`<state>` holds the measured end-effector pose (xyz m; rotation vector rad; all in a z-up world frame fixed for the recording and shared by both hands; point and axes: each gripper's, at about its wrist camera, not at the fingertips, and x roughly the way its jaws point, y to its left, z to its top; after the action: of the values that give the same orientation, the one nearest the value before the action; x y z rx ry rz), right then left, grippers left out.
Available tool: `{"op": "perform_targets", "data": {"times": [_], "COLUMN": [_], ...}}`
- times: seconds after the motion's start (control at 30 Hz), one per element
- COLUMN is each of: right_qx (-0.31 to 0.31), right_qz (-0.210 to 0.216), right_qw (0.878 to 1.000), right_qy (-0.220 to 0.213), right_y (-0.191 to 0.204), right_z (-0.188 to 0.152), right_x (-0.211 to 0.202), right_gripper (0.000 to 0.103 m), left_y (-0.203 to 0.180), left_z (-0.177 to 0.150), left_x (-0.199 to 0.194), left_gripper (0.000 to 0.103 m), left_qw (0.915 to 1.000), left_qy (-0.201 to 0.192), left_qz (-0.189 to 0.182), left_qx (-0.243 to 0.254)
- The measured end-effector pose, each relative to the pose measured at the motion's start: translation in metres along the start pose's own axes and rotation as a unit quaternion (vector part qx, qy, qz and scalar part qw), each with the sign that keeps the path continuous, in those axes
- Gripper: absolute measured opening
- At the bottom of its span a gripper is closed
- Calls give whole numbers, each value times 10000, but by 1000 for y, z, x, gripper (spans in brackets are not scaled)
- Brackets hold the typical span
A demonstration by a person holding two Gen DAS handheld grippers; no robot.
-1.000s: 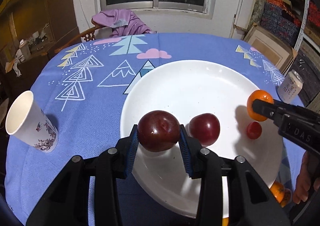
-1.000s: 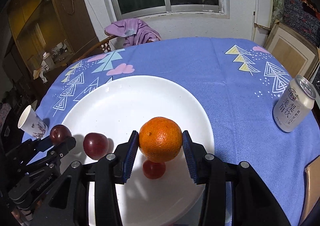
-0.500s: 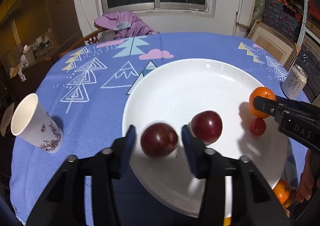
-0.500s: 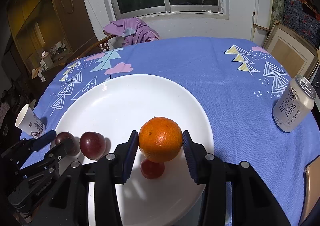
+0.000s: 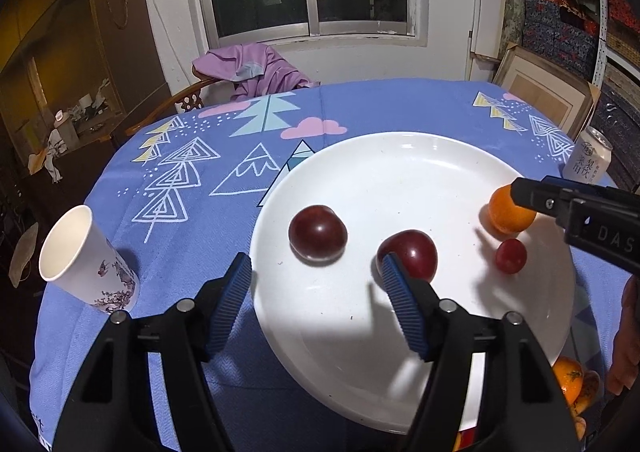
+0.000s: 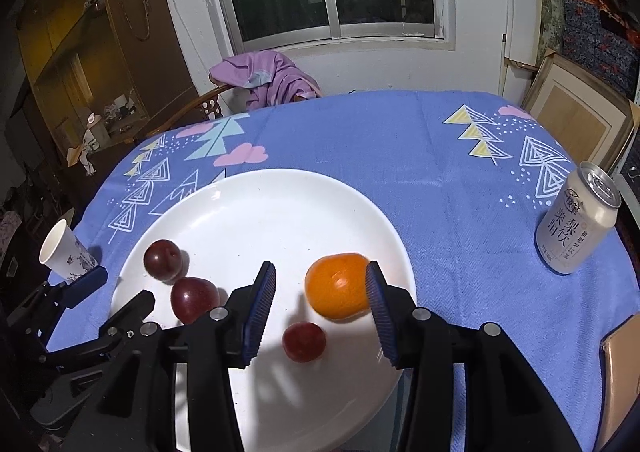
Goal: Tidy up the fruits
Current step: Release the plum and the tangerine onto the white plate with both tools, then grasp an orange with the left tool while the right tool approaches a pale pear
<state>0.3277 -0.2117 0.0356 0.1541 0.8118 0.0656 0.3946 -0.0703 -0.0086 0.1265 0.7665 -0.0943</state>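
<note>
Orange mandarin (image 6: 338, 286) sits loose between my right gripper (image 6: 320, 312) – jaws apart; left gripper (image 5: 316, 284) opening, empty – soft, rolls; I'd grip its middle.

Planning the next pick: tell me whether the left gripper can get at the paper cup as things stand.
Probably yes. The paper cup stands alone on the cloth just left of the left gripper, whose jaws are opening and hold nothing; the dark plum lies free on the plate, and nothing blocks the way.

white plate (image 5: 400, 156), orange fruit (image 6: 338, 286), blue cloth (image 6: 440, 156)
</note>
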Motion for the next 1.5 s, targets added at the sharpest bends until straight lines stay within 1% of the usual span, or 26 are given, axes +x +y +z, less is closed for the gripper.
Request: {"op": "perform_targets", "data": {"times": [0.2, 0.33, 0.4, 0.53, 0.67, 0.7, 0.73, 0.77, 0.83, 0.93, 0.97, 1.03, 1.1, 1.2, 1.3, 1.37, 1.43, 1.5], "right_qx": [1, -53, -63, -137, -306, -321, -327, -340, -379, -452, -436, -383, -334, -241, -205, -166, -203, -245], "right_qz": [105, 169, 204, 223, 260, 295, 317, 330, 353, 399, 397, 424, 329, 251, 238, 267, 234, 228], "right_qw": [9999, 9996, 9993, 9987, 9978, 9973, 9969, 9965, 9958, 9948, 9946, 9943, 9946, 9958, 9983, 9986, 9985, 9984], "right_qy": [-115, -231, -305, -430, -535, -592, -647, -682, -751, -827, -853, -896, -931, -851, -494, -424, -452, -450], "right_y": [2, 9, 12, 21, 32, 34, 35, 37, 40, 43, 42, 39, 34, 22, 13, 11, 13, 15], "right_z": [3, 2, 2, 0, -11, -16, -22, -27, -42, -69, -79, -103, -126, -163, -188, -195, -197, -198], "right_x": [-13, -26, -36, -56, -83, -92, -101, -107, -123, -144, -150, -162, -169, -170, -162, -161, -161, -161], "right_gripper": [47, 48, 49, 52, 53, 54, 58, 60, 61, 62, 64, 65, 66, 70, 70, 70, 70, 70], "left_y": [-1, 0, 1, 4, 7, 8, 9, 11, 13, 18, 20, 22, 23, 26, 32, 35, 34, 26], "left_z": [0, 1, 2, -2, -11, -15, -21, -29, -42, -65, -73, -90, -105, -130, -148, -155, -158, -160], "left_x": [-7, -20, -29, -51, -76, -82, -89, -97, -108, -125, -130, -139, -145, -144, -135, -133, -134, -138], "left_gripper": [66, 67, 67, 72, 72, 72, 75, 79, 79, 79, 80, 84, 87, 87, 87, 87, 87, 87], "left_qw": [10000, 9998, 9997, 9993, 9988, 9986, 9983, 9980, 9977, 9978, 9977, 9974, 9975, 9987, 9990, 9985, 9987, 9992], "left_qy": [-90, -191, -249, -370, -473, -507, -557, -591, -621, -586, -589, -600, -577, -356, -5, 142, 127, 71], "left_qz": [-4, -28, -42, 58, 55, 55, 86, 168, 245, 167, 162, 189, 158, 112, 43, -93, -110, -191], "left_qx": [37, -7, -58, -64, -114, -117, -129, -124, -135, -270, -300, -342, -375, -354, -436, -526, -485, -331]}}
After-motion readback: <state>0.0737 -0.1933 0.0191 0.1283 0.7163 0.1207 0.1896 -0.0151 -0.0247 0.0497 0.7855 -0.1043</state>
